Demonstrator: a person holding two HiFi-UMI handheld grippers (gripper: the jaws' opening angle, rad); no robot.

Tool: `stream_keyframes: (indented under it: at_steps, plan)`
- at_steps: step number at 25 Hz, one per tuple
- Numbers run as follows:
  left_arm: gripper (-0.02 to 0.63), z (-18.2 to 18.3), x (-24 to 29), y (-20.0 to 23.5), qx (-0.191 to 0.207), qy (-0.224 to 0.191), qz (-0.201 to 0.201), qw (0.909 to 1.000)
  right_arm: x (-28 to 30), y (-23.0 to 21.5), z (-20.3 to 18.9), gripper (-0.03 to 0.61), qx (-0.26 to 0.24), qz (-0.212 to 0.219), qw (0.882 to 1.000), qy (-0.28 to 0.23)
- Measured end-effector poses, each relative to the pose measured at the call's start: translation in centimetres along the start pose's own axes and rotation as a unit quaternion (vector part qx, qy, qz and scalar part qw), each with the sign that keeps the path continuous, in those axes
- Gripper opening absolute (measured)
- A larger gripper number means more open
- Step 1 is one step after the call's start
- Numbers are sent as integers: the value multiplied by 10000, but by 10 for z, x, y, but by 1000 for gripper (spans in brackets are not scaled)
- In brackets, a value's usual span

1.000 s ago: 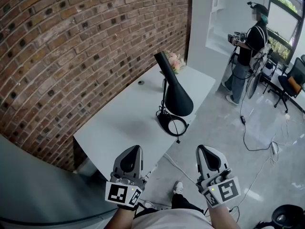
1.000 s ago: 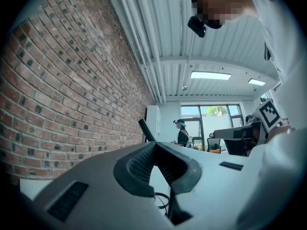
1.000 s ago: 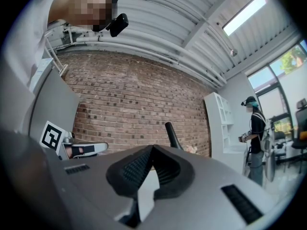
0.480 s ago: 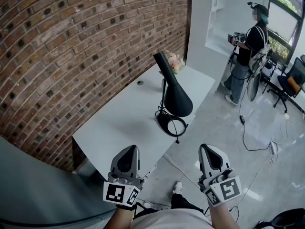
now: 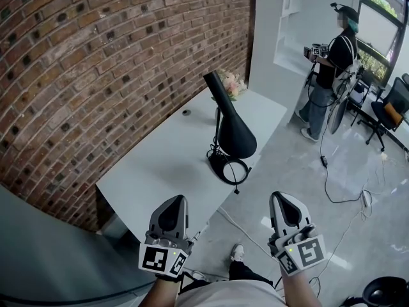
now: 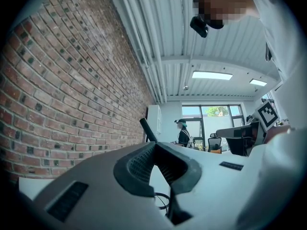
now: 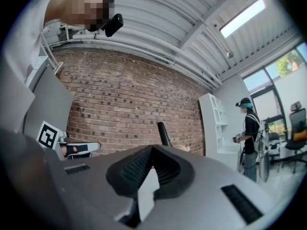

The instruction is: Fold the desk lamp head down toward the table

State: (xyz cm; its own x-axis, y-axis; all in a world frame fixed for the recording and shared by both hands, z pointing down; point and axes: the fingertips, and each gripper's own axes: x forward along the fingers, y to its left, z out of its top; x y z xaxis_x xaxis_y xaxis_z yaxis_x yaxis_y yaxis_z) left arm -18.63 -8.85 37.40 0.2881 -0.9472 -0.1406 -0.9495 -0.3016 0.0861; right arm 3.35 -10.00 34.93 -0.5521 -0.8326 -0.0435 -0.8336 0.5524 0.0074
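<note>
A black desk lamp point(image 5: 233, 133) stands near the right edge of the white table point(image 5: 160, 165). Its cone shade points down over its ring base point(image 5: 229, 169), and its slim neck rises behind. The neck also shows past the jaws in the left gripper view point(image 6: 147, 130) and in the right gripper view point(image 7: 163, 134). My left gripper point(image 5: 171, 213) point(image 6: 156, 145) is shut and empty, short of the table's near edge. My right gripper point(image 5: 284, 210) point(image 7: 152, 150) is beside it over the floor, also shut and holding nothing. Both are well apart from the lamp.
A brick wall point(image 5: 96, 75) runs along the table's left side. Pink flowers point(image 5: 234, 82) and a small dark item point(image 5: 186, 112) sit at the table's far end. A person point(image 5: 332, 75) stands at the back right. Cables point(image 5: 339, 190) lie on the floor beside an office chair point(image 5: 393, 110).
</note>
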Motion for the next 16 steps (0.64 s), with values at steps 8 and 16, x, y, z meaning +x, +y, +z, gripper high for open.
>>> stream_keyframes:
  at_steps: [8, 16]
  plan:
    - [6, 2, 1, 1, -1, -18, 34, 10000, 0, -6, 1, 17, -19, -2, 10000, -6]
    - [6, -1, 2, 3, -51, -1, 41, 10000, 4, -6, 2, 17, -56, 23, 10000, 6]
